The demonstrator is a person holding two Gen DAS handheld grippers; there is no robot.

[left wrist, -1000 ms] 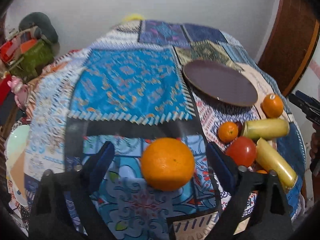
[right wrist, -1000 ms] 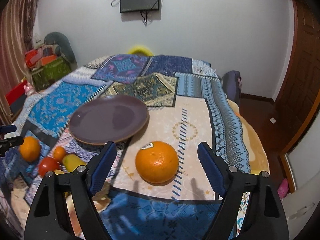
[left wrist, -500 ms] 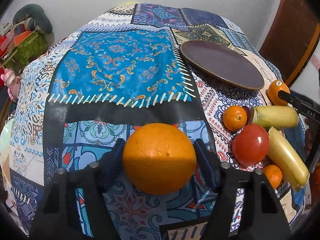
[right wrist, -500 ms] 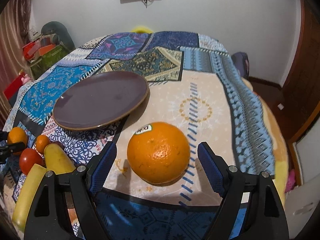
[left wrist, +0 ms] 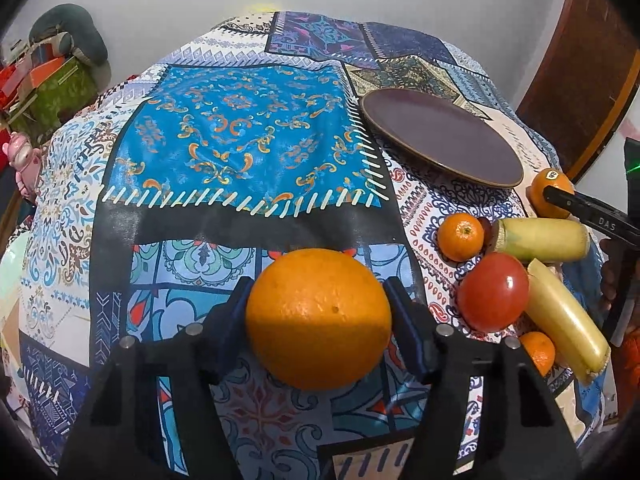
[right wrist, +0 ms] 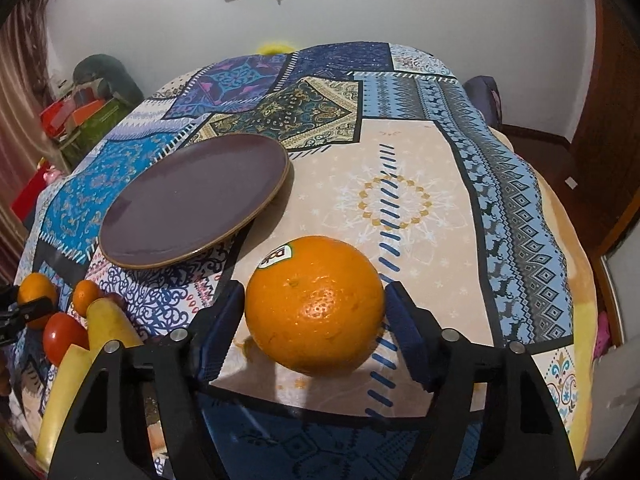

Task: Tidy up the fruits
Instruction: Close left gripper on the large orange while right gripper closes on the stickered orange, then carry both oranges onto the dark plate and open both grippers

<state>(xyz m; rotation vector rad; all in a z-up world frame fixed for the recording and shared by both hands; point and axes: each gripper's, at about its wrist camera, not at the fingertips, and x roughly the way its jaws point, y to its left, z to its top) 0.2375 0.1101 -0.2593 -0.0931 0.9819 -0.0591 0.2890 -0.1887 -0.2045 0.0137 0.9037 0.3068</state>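
Two oranges, one clamped in each gripper, over the patchwork tablecloth.

The left gripper has its blue pads pressed against both sides of a plain orange above the blue-patterned cloth; the right gripper is closed on a stickered orange over the beige patch, just beside the dark plate. The plate rests on the cloth with nothing on it. Between the two grippers lies a cluster of fruit: a small tangerine, a red tomato, two yellow-green bananas touching it, and another tangerine partly hidden below.
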